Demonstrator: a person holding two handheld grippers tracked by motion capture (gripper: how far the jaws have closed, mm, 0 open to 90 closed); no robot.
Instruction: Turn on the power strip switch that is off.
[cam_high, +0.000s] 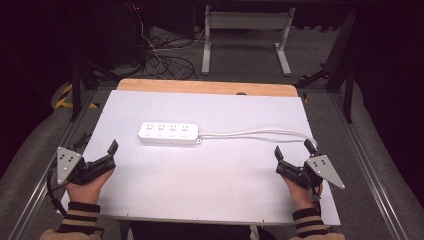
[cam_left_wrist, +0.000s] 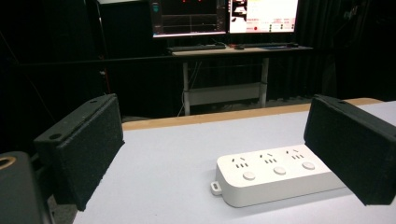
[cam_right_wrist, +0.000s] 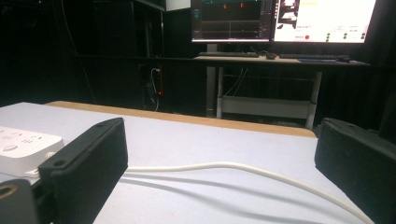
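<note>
White power strip (cam_high: 168, 133) lies mid-bench, its cord (cam_high: 250, 133) trailing toward the right edge. Left tongs (cam_high: 97, 150) and right tongs (cam_high: 295, 152) both released, empty, resting near the bench (cam_high: 210, 190) corners, well apart from the strip. Probably a reach comes next: approach level, straddle the strip's short width, avoid snagging the cord.

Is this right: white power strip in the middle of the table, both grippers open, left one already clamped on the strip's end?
Not quite. The left gripper holds nothing: the high view shows it open near the table's left edge, apart from the power strip. The right gripper is open too, and the strip lies mid-table.
</note>
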